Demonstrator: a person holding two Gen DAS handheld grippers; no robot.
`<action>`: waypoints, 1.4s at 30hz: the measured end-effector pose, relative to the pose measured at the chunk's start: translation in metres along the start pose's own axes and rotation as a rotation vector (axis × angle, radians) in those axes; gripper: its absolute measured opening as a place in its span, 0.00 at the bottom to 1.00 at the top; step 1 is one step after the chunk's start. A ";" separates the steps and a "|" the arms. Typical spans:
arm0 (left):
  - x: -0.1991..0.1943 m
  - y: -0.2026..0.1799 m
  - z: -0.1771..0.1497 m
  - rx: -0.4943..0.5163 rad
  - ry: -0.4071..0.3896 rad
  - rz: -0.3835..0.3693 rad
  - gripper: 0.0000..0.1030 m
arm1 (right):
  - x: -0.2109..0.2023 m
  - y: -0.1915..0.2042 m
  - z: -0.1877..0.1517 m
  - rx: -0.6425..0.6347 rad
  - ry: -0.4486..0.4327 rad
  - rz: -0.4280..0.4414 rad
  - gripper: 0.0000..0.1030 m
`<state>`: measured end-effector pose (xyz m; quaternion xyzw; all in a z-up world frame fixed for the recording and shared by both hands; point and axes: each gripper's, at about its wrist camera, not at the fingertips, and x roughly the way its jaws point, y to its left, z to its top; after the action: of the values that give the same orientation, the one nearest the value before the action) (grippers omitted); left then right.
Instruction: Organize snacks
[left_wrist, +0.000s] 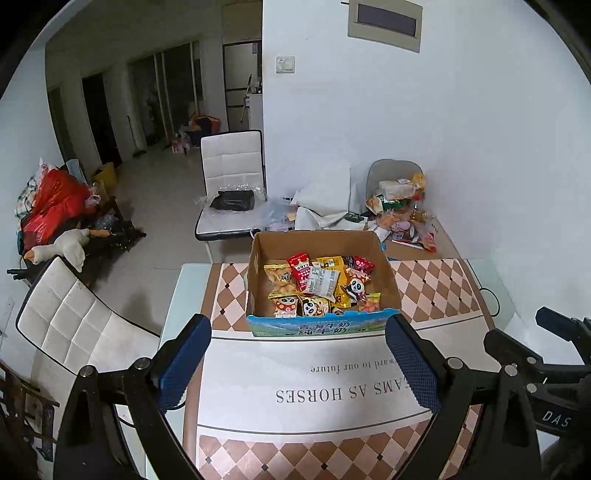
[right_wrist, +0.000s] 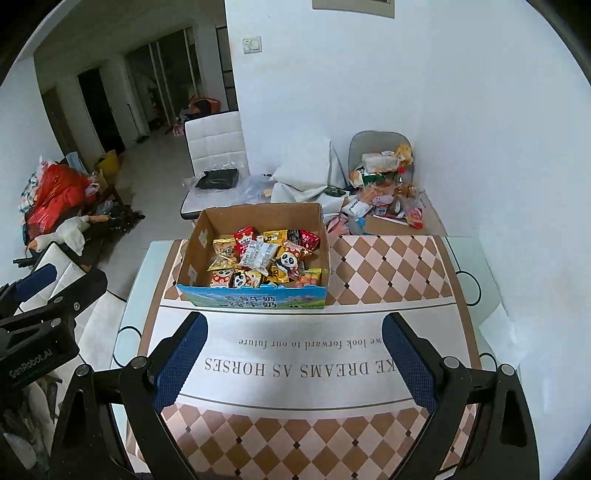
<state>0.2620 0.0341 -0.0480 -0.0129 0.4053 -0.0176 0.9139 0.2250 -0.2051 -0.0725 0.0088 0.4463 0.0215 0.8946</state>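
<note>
Progress: snacks (left_wrist: 317, 284) already lie heaped in the cardboard box (left_wrist: 258, 258); judged from this, sorting has either not begun or the gathering is finished, and nothing lies sorted on the mat.
Box position: on the desk (right_wrist: 472, 266), at its far middle, on the checked mat (right_wrist: 388, 266).
Left claw (left_wrist: 298, 360): spread wide, holding nothing, hovering over the mat short of the box.
Right claw (right_wrist: 294, 352): likewise agape and empty, near the box's printed front.
Boxes: one.
Snack packets in box: more than a dozen, overlapping; exact count cannot be told.
Panda packets: at least two.
Loose pile (right_wrist: 388, 184): more packets beyond the desk's far edge, uncounted, possibly still to sort.
Chairs: three visible.
</note>
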 end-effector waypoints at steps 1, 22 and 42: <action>0.002 0.000 0.001 -0.003 -0.001 -0.002 0.94 | 0.000 0.000 0.000 0.000 -0.003 -0.001 0.95; 0.051 0.003 0.019 -0.024 -0.042 0.090 1.00 | 0.060 0.000 0.043 0.010 -0.086 -0.080 0.99; 0.060 0.004 0.018 -0.039 -0.020 0.099 1.00 | 0.074 0.000 0.052 0.005 -0.090 -0.085 0.99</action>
<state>0.3160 0.0360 -0.0804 -0.0109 0.3963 0.0360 0.9173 0.3115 -0.2011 -0.1003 -0.0071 0.4058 -0.0181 0.9138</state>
